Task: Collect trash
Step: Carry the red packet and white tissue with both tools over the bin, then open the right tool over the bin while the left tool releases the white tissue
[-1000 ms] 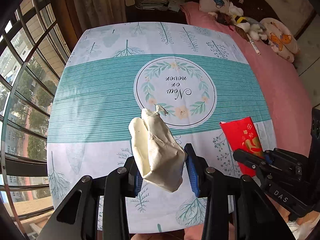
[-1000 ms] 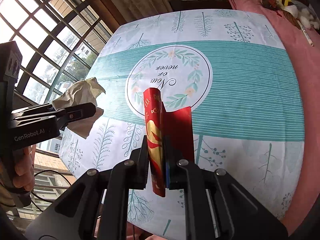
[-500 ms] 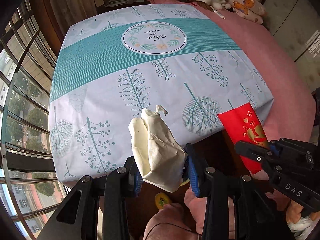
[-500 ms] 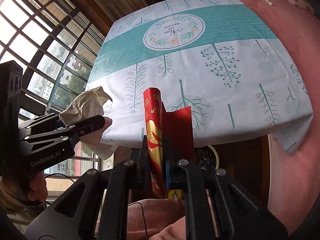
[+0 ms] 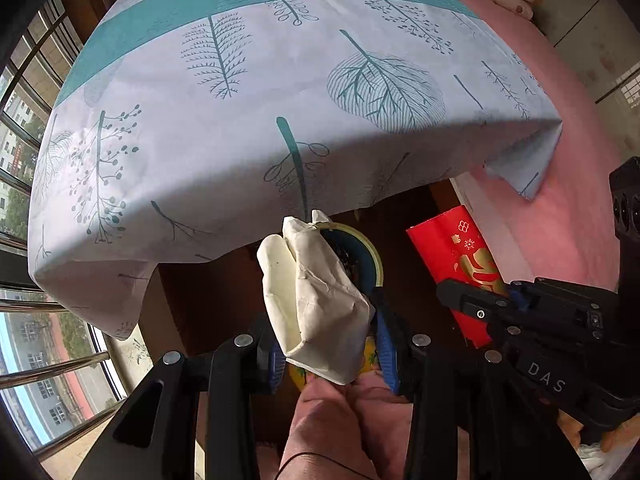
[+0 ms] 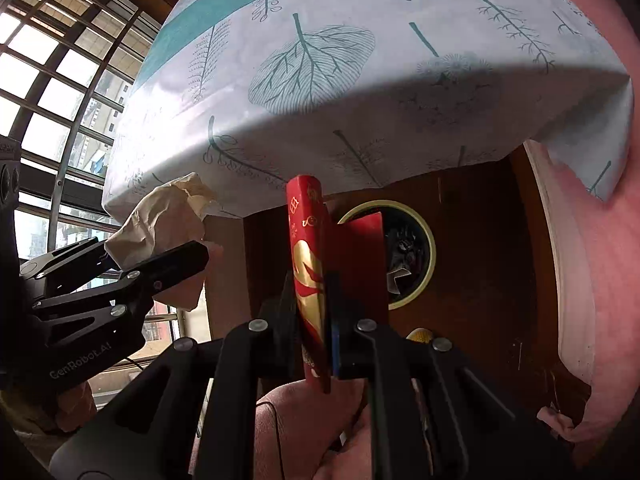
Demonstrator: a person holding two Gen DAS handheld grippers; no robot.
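Gripping a crumpled paper wad (image 5: 316,300), the left tool (image 5: 328,356) hangs half-open around it, while the right tool (image 6: 316,344) pinches a folded red packet (image 6: 308,264) nearly shut; both tilt down, likely for dropping, toward the bin (image 6: 424,252) beyond, under the bench (image 6: 360,80)

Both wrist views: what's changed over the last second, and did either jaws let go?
Both grippers pulled back off the tablecloth and dropped past its near edge; a round bin under the table has come into view. No release: the left gripper stays shut on the crumpled paper, the right gripper on the red packet.
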